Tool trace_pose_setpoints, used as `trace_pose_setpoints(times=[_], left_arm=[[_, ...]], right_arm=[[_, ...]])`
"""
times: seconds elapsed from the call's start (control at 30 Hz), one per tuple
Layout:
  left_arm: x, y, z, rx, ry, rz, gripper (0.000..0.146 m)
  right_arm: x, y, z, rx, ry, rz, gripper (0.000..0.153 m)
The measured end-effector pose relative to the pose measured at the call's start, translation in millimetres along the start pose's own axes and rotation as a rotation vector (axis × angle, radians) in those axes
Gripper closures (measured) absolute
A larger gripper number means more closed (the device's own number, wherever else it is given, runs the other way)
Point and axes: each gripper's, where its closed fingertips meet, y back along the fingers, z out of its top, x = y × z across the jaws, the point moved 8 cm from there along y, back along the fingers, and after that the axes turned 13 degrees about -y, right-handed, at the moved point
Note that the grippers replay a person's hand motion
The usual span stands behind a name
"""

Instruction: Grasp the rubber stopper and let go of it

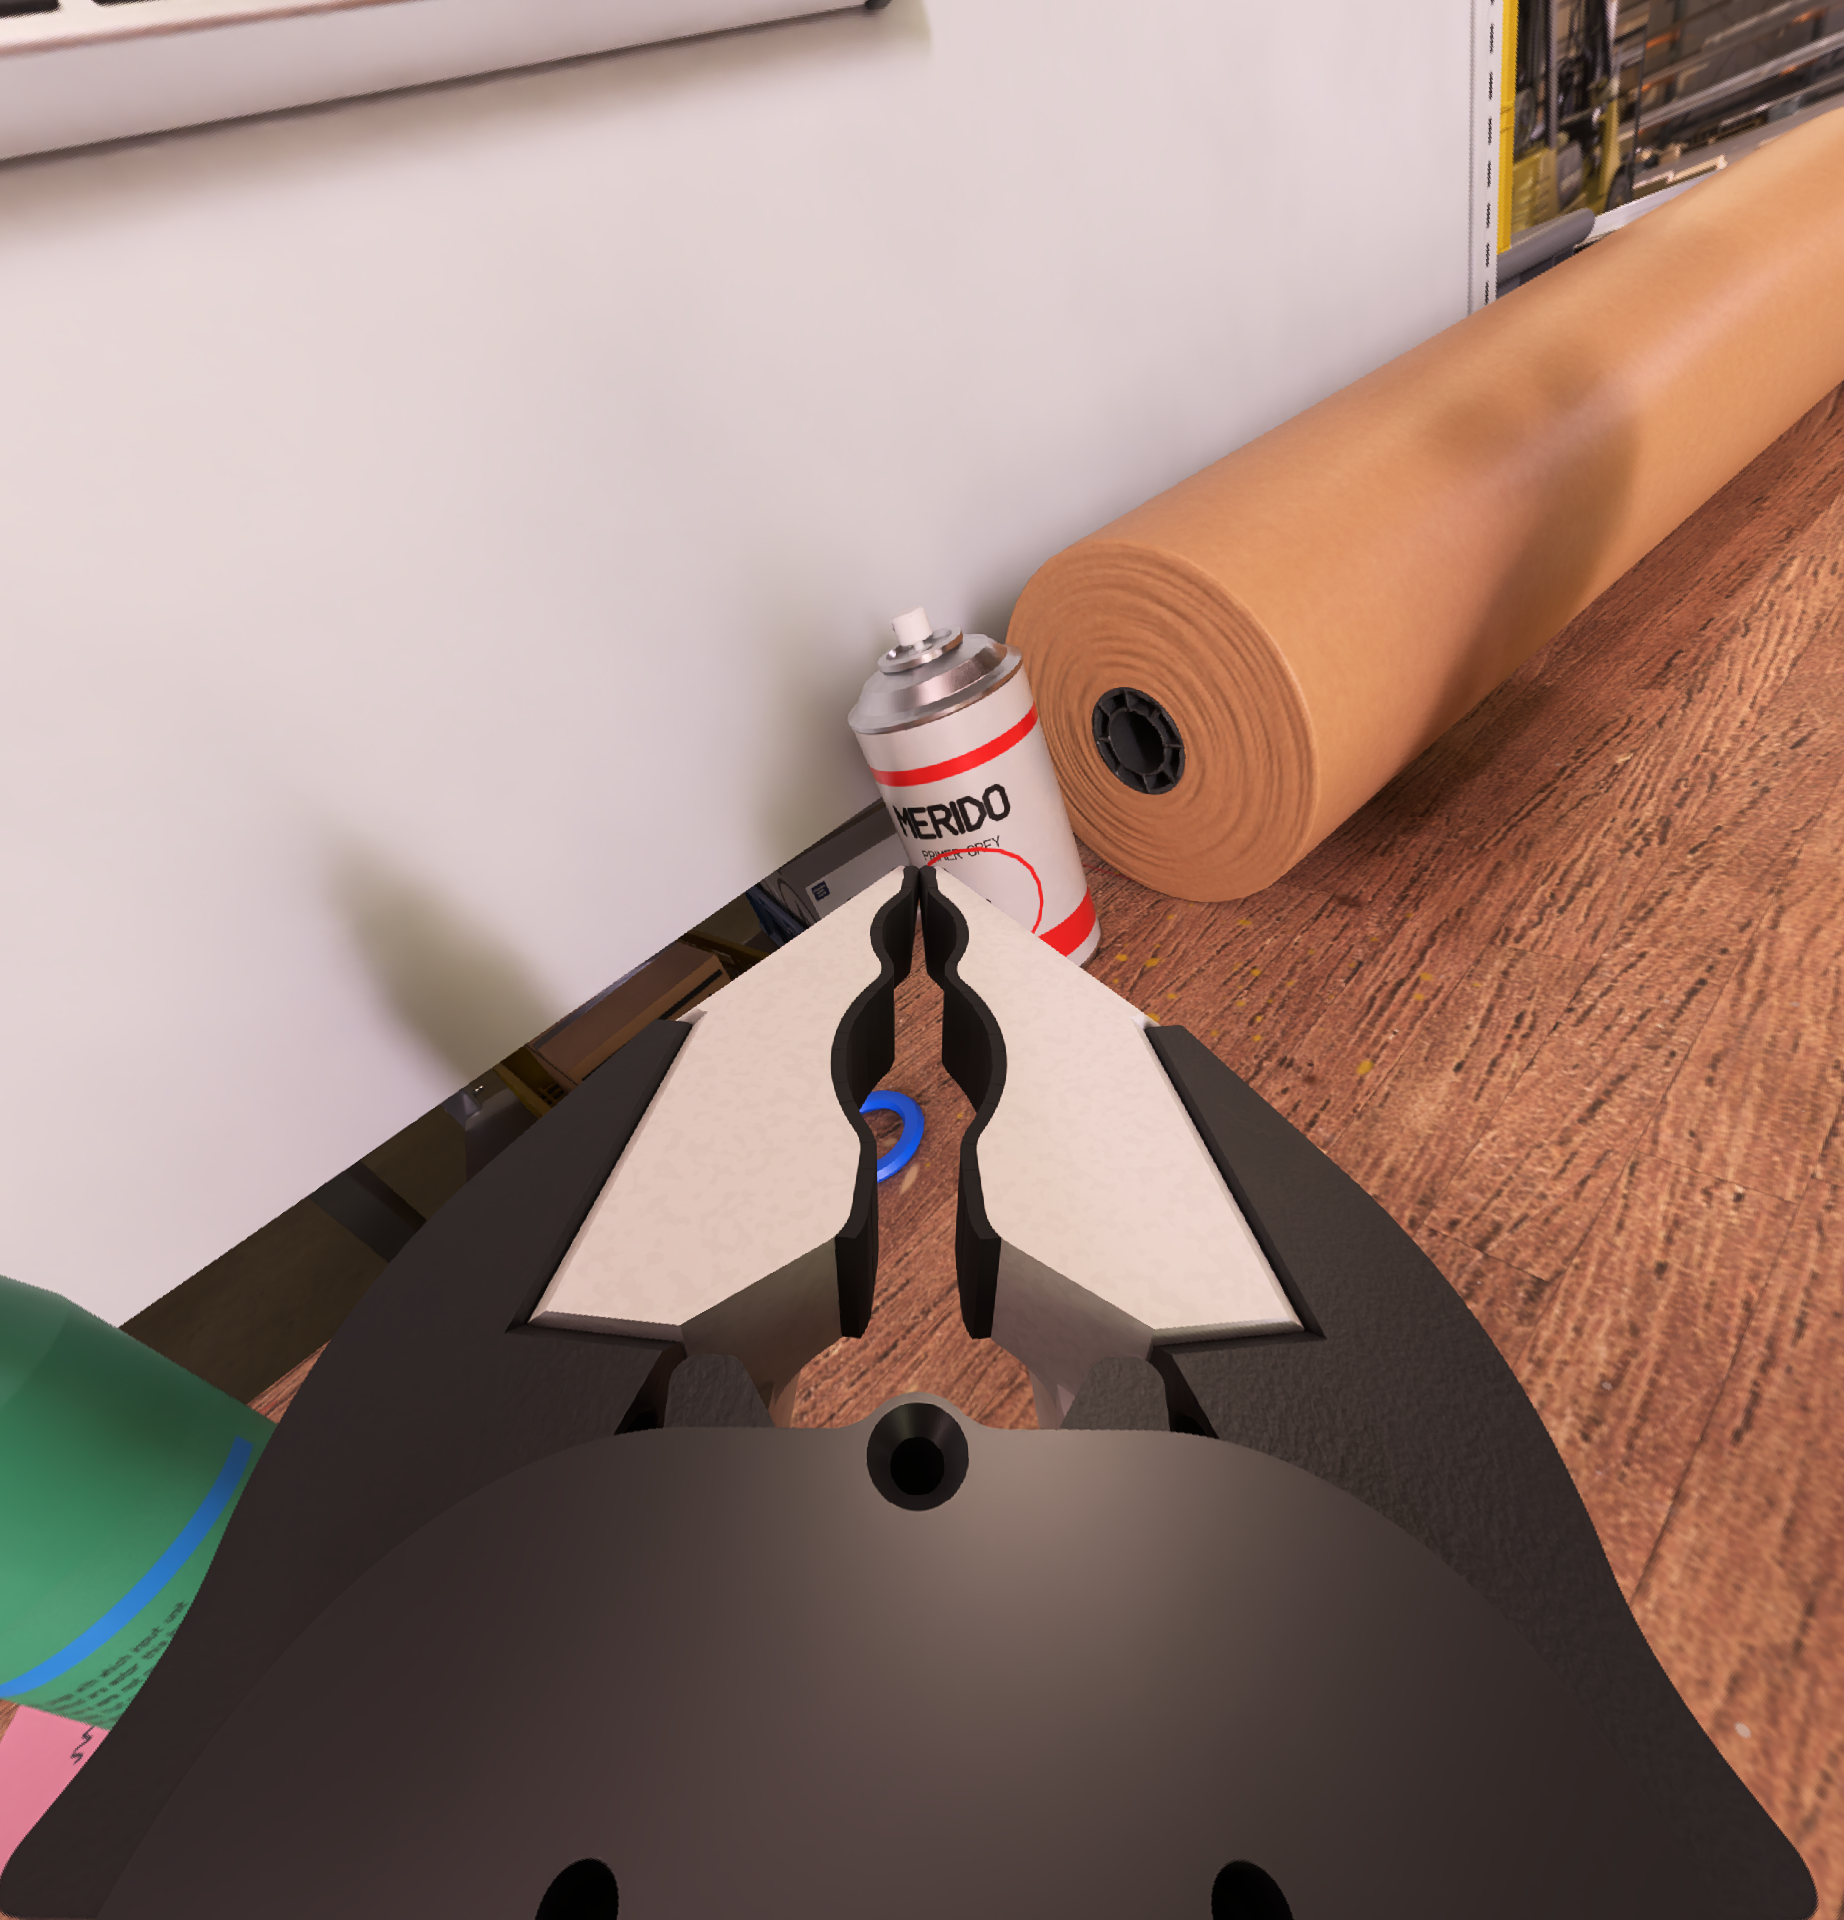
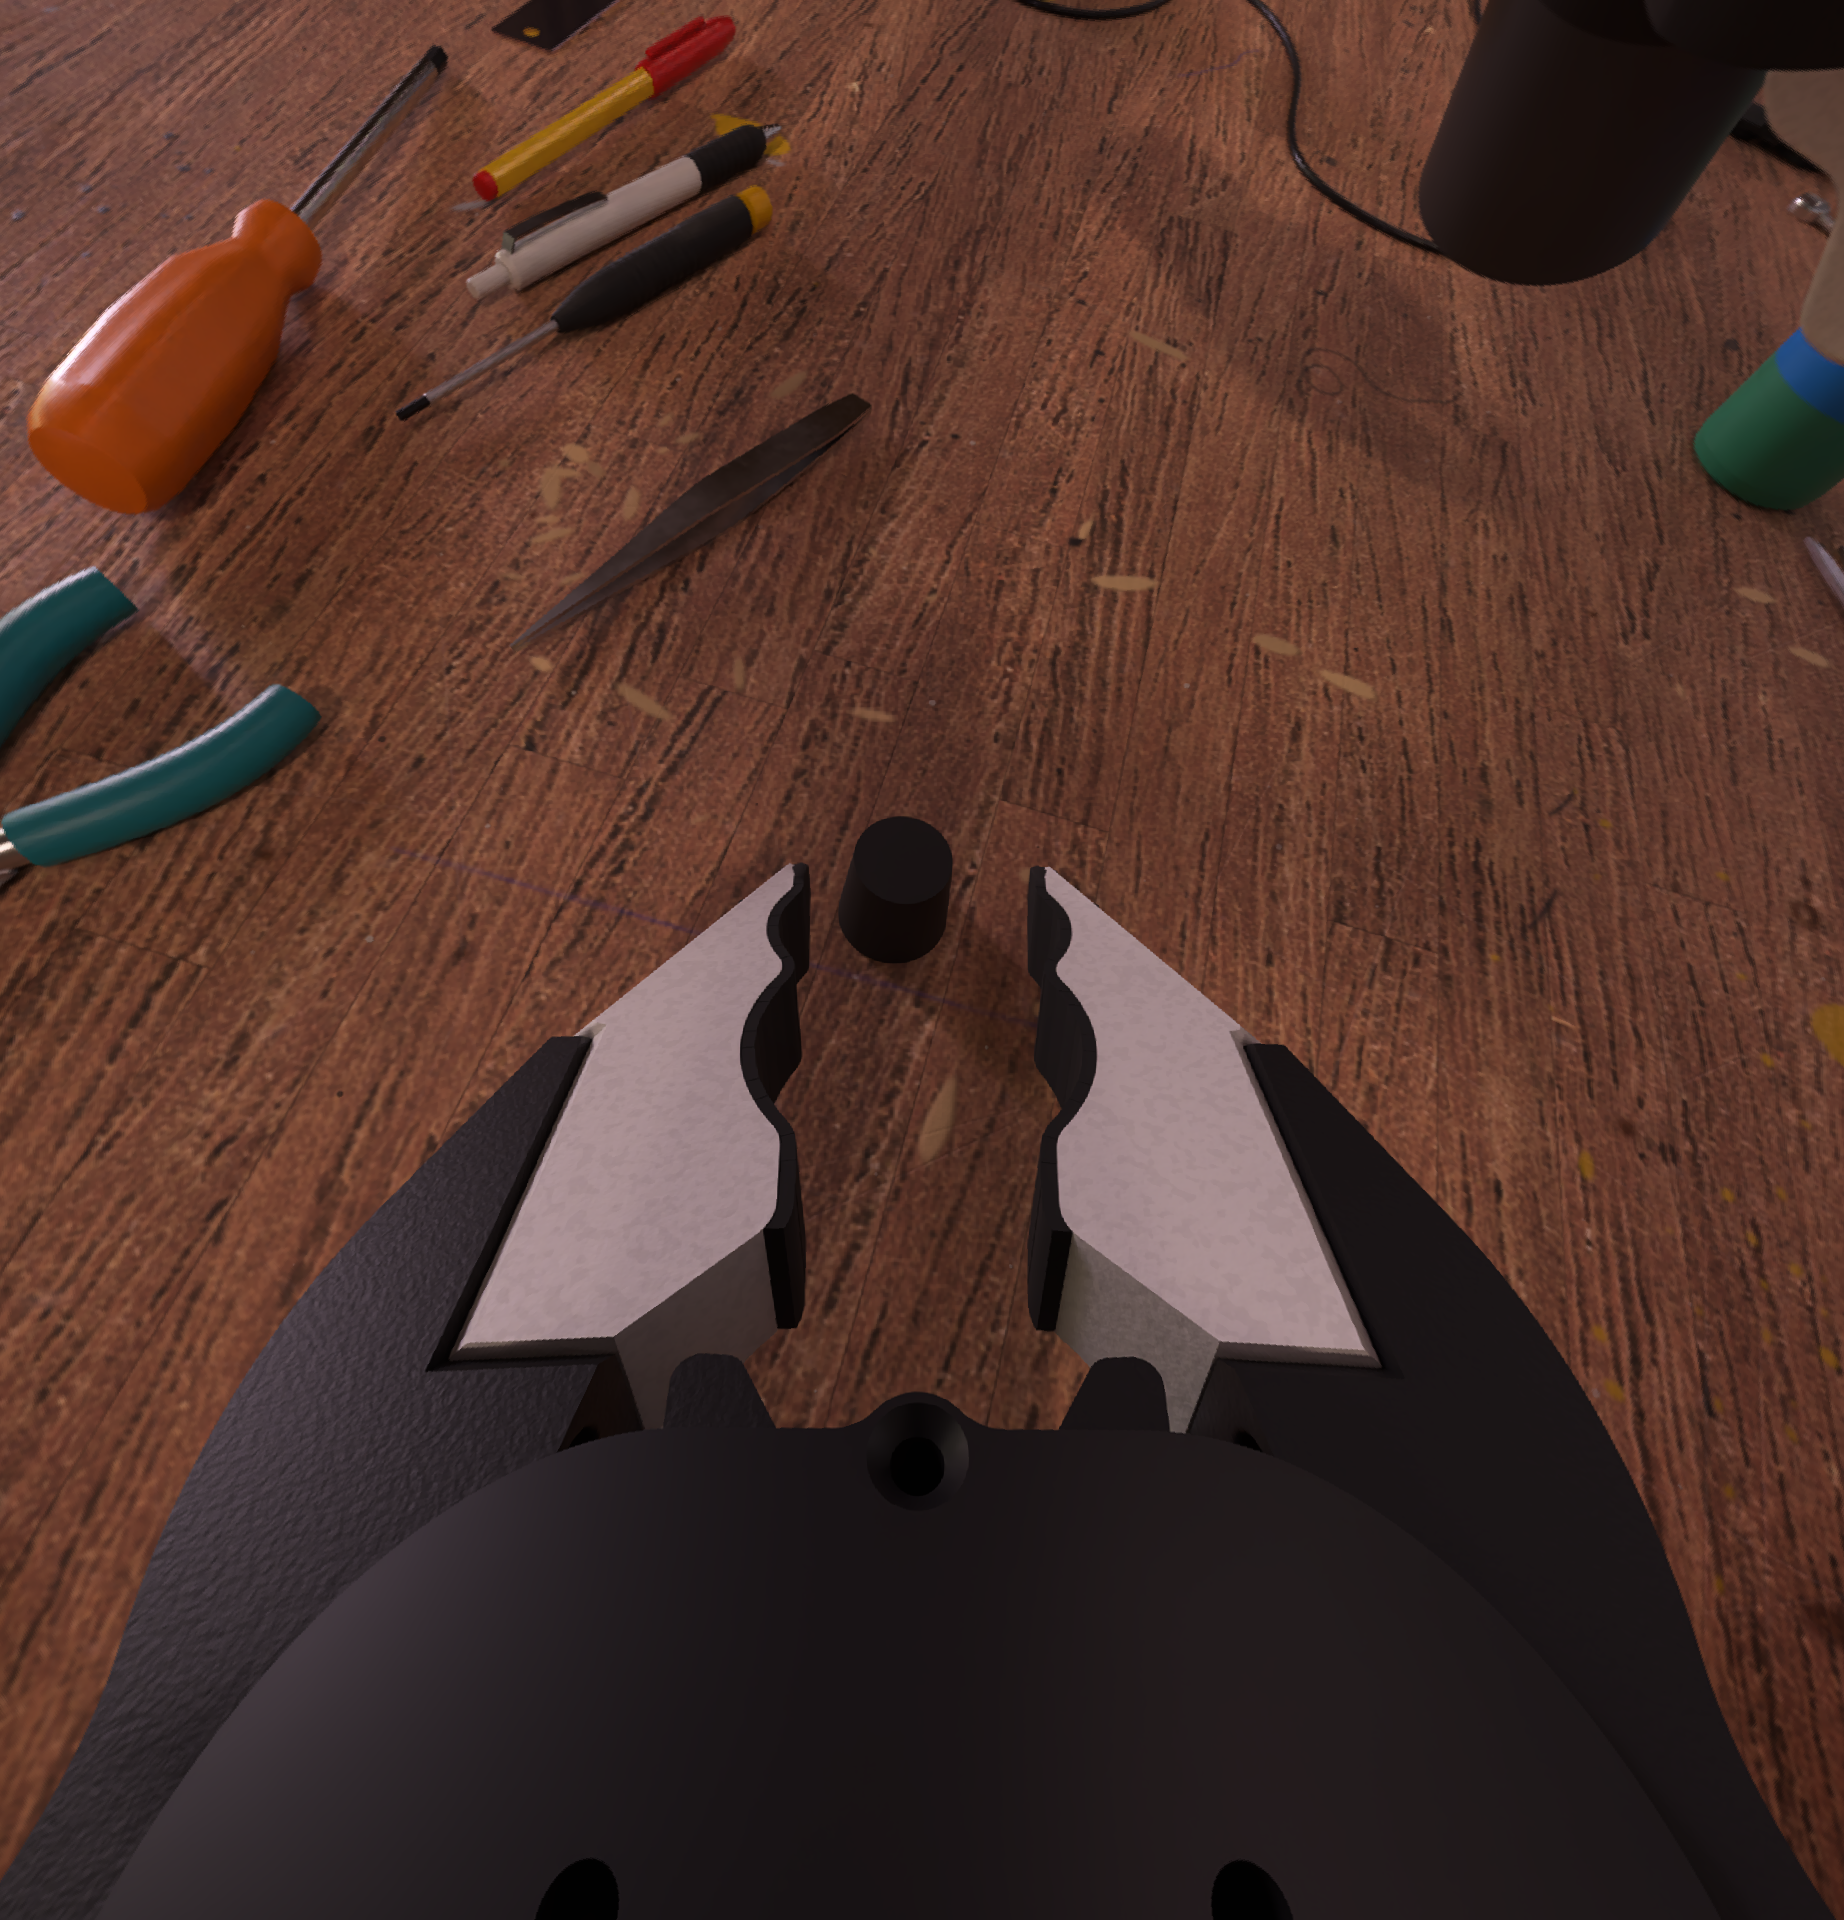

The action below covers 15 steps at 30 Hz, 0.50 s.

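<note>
On our right gripper [image 2: 918, 883] the jaws stand apart, with the black rubber stopper [image 2: 895, 888] upright on the desk [image 2: 1313, 831] between their tips, touching neither. Tweezers [image 2: 694, 517] and teal-handled pliers [image 2: 118, 748] lie further left. Our left gripper [image 1: 918, 883] has jaws closed on nothing, pointing at a spray can [image 1: 965, 779].

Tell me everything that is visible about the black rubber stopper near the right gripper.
The rubber stopper is a small, matte black plug with a tapered body: its flat round top is narrower than its base. It looks like plain dull rubber with no marks. It stands upright on the wooden bench, resting on its wider end. It sits just ahead of the open right gripper, roughly between the two fingertips and closer to the left one. Nothing grips it; only the bench appears to touch it.
</note>
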Motion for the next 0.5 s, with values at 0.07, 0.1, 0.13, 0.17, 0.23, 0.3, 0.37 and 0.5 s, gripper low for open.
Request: trace_pose_setpoints(times=[0.07, 0.1, 0.13, 0.17, 0.23, 0.3, 0.37, 0.5], left_arm=[[-0.5, -0.2, 0.2, 0.001, -0.004, -0.003, 0.146], [-0.8, -0.1, 0.5, 0.002, -0.008, -0.002, 0.146], [-1.0, 0.0, 0.7, 0.003, -0.013, -0.001, 0.146], [-1.4, 0.0, 0.9, 0.003, -0.017, -0.001, 0.146], [-2.4, -0.3, 1.4, 0.003, -0.022, -0.006, 0.146], [-3.4, -0.6, 1.6, 0.005, -0.030, -0.009, 0.146], [-4.2, -0.8, 1.5, 0.010, -0.041, -0.008, 0.146], [-4.5, -1.0, 1.1, 0.012, -0.041, -0.010, 0.146]], right_arm=[[-0.5, -1.9, -1.7, 0.005, 0.008, 0.008, 0.107], [-0.2, -3.4, -2.2, 0.008, 0.014, 0.006, 0.105], [0.4, -5.1, -2.6, 0.012, 0.021, 0.003, 0.105], [1.3, -6.7, -3.0, 0.018, 0.027, 0.003, 0.104], [3.0, -9.2, -3.3, 0.028, 0.032, 0.007, 0.104], [3.6, -10.3, -3.7, 0.032, 0.030, 0.010, 0.104], [3.1, -10.1, -4.4, 0.035, 0.027, 0.010, 0.104], [1.3, -8.6, -5.4, 0.030, 0.016, 0.007, 0.104]])
